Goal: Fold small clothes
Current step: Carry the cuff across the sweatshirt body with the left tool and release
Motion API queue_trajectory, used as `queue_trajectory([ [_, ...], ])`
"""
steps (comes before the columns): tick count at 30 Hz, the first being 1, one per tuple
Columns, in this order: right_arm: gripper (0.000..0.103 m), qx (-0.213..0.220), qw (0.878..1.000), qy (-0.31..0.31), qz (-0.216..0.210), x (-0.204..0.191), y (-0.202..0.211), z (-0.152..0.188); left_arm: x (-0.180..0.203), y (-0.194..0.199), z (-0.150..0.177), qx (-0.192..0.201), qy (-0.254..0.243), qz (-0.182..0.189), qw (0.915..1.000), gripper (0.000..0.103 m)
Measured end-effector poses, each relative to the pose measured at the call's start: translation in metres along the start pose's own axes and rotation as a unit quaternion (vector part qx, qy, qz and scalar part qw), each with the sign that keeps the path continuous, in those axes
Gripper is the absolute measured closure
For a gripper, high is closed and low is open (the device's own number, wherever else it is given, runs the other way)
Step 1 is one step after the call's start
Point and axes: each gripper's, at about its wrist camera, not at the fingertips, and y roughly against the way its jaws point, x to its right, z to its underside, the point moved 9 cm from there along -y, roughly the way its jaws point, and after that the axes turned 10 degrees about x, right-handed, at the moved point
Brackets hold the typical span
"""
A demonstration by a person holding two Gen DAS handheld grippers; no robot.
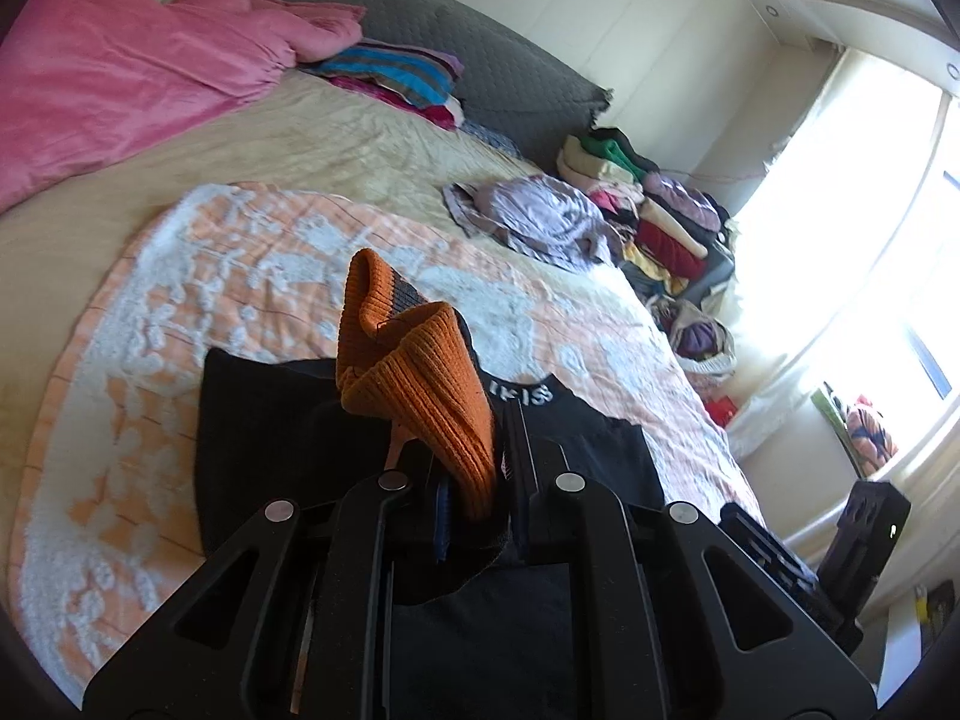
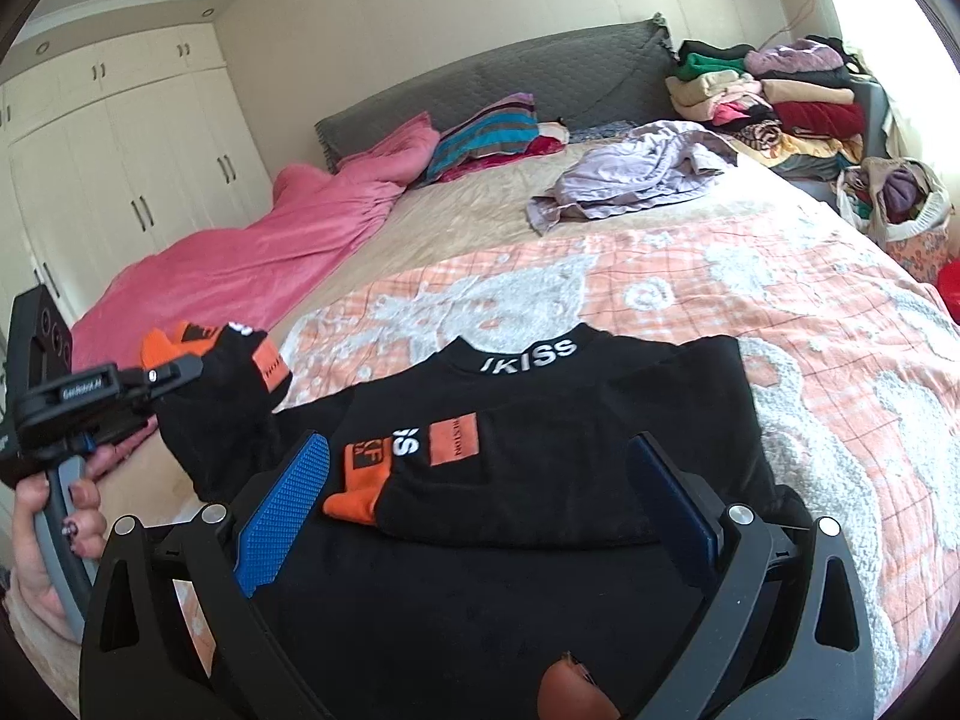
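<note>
A black sweatshirt [image 2: 570, 420] with white "KISS" lettering at the collar lies flat on the orange-and-white blanket [image 2: 780, 312]. One sleeve is folded across its chest, its orange cuff [image 2: 354, 498] near my right gripper's left pad. My left gripper [image 1: 480, 468] is shut on the other sleeve's orange cuff [image 1: 414, 384] and holds it lifted above the body of the sweatshirt [image 1: 258, 420]. The right wrist view shows that left gripper [image 2: 180, 375] at the left, held by a hand [image 2: 36, 546]. My right gripper [image 2: 480, 444] hangs open over the sweatshirt's lower part, nothing between its blue pads [image 2: 288, 498].
A pink duvet [image 2: 240, 258] lies along the bed's left side, with striped folded cloth [image 2: 486, 132] by the grey headboard [image 2: 540, 78]. A crumpled lilac garment [image 2: 630, 174] lies further up the bed. Piled clothes [image 2: 780, 102] and a full bag [image 2: 900, 198] stand at the right. White wardrobes [image 2: 120, 150] line the left wall.
</note>
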Motion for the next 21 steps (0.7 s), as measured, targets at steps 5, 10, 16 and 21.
queue_trajectory([
  [5, 0.005, 0.008, 1.000, -0.006, 0.015, 0.014, 0.003, -0.007, 0.013, -0.014, 0.011, -0.021, -0.017, 0.012, 0.9996, 0.095],
  [10, 0.004, 0.013, 0.999, -0.018, 0.027, 0.026, 0.005, -0.010, 0.028, -0.031, 0.029, -0.051, -0.043, 0.028, 0.9974, 0.095],
  [16, 0.004, 0.010, 0.999, -0.027, 0.038, 0.035, 0.003, -0.009, 0.039, -0.053, 0.061, -0.090, -0.067, 0.049, 0.9925, 0.095],
  [21, 0.004, 0.007, 0.998, -0.033, 0.047, 0.042, 0.000, -0.006, 0.046, -0.068, 0.091, -0.126, -0.081, 0.072, 0.9861, 0.094],
])
